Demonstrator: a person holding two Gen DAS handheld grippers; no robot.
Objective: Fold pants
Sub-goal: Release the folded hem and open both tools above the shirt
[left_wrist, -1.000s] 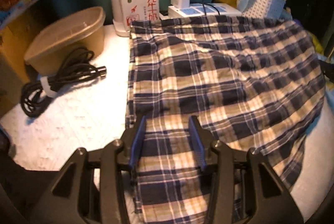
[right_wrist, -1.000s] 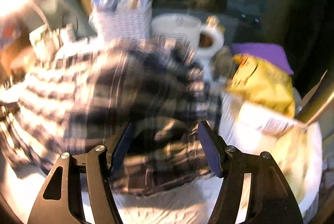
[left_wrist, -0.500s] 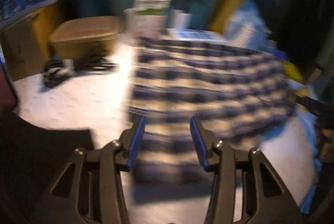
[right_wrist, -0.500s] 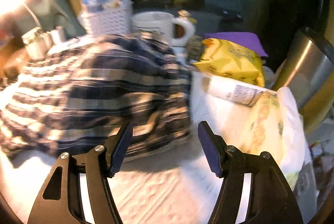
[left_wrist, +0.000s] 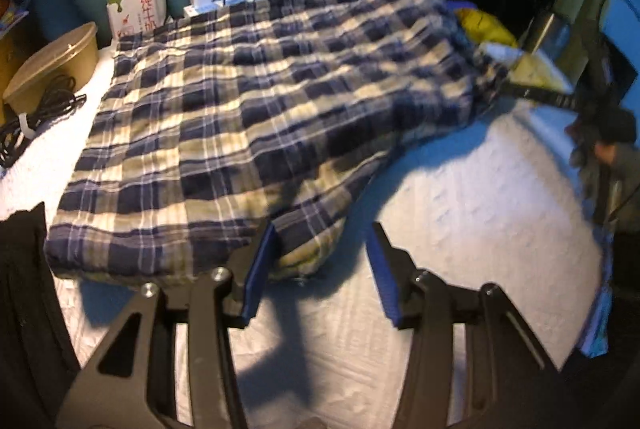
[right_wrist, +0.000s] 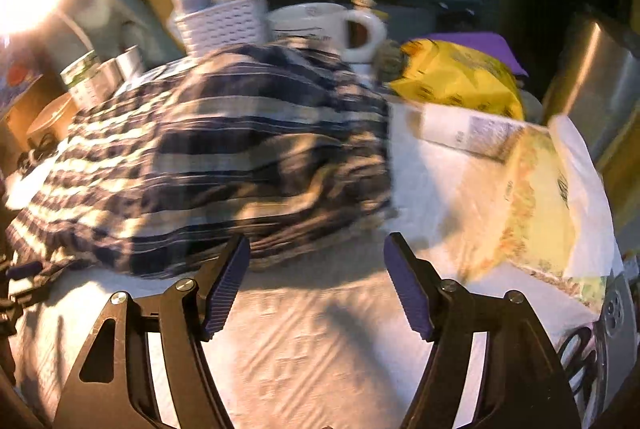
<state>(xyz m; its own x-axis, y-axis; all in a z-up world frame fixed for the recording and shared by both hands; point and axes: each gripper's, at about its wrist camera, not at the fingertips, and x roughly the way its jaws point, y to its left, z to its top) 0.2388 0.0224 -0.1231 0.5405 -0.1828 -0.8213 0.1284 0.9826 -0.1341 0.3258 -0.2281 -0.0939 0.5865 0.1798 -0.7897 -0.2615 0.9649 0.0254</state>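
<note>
Blue-and-cream plaid cotton pants [left_wrist: 248, 117] lie folded flat on white textured cloth [left_wrist: 460, 197], ahead-left of both tongs, long axis running away. Left gripper [left_wrist: 320, 269] half open, empty, nearest the near hem corner. Right gripper [right_wrist: 316, 285] wide, still opening, empty.

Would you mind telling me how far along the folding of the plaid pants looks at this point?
The plaid pants already lie doubled over on the white cloth, layered edges showing at the near corner. Nothing is in hand: the left gripper stands open at that corner, and the right gripper is opening over bare cloth, nothing between its jaws. The pile still looks wide and rumpled, so another fold probably remains.
</note>
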